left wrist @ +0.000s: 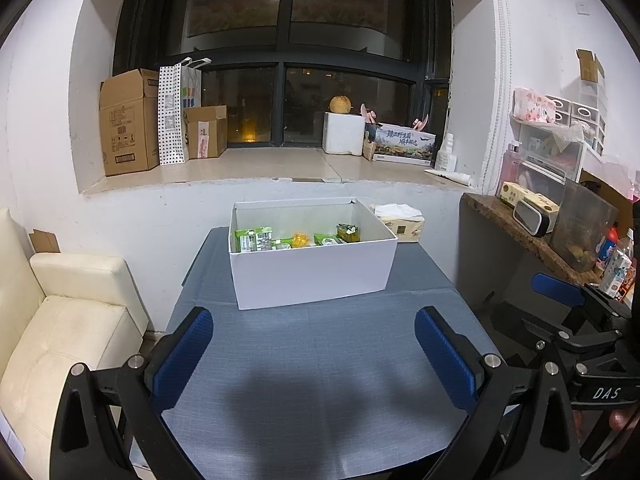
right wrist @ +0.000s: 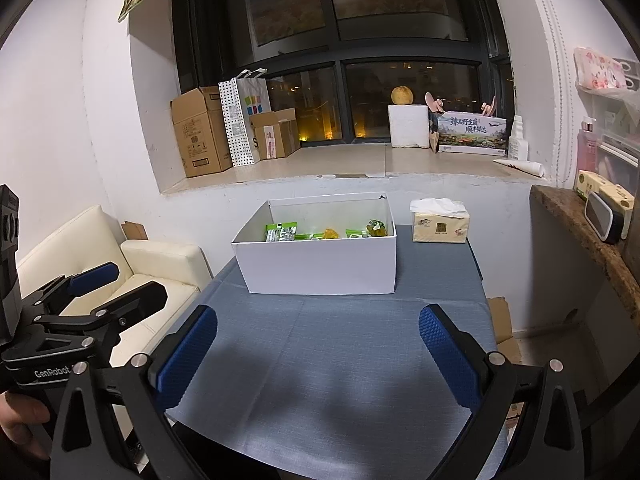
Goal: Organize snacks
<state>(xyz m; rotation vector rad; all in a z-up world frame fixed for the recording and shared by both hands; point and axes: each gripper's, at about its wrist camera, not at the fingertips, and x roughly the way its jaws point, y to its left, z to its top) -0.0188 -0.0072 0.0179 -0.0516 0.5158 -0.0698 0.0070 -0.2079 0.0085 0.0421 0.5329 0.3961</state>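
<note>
On the left side we hold the left gripper [left wrist: 314, 356] with its jaws spread wide and nothing between them; its blue pads [left wrist: 182, 360] hang over the bare front part of the blue-grey tablecloth [left wrist: 320, 360]. The white box [left wrist: 312, 276] stands straight ahead of this claw, on the far half of the table and well apart from the fingertips. The snacks [left wrist: 256, 239] are already inside it, in a row along the bottom: green packets at the left, a yellow piece [left wrist: 299, 240] in the middle, a darker packet [left wrist: 347, 233] at the right. The long side of the box runs across our view, so the row of snacks also runs left to right.

The right gripper [right wrist: 318, 356] is also wide open and empty. From its view the box lies ahead and a little to the left. We judge that both hands are about equally near, the left one better for the green packets, the right one for the dark packet. Any reach must go forward and then down over the front wall.

The cloth looks flat and woven, not slippery. A tissue pack [right wrist: 440, 226] sits just beside the box at the right back. A cream sofa [right wrist: 152, 268] is at the left, a window sill with cardboard cartons [right wrist: 200, 132] is behind, and a cluttered stone shelf [right wrist: 580, 232] is at the right.
</note>
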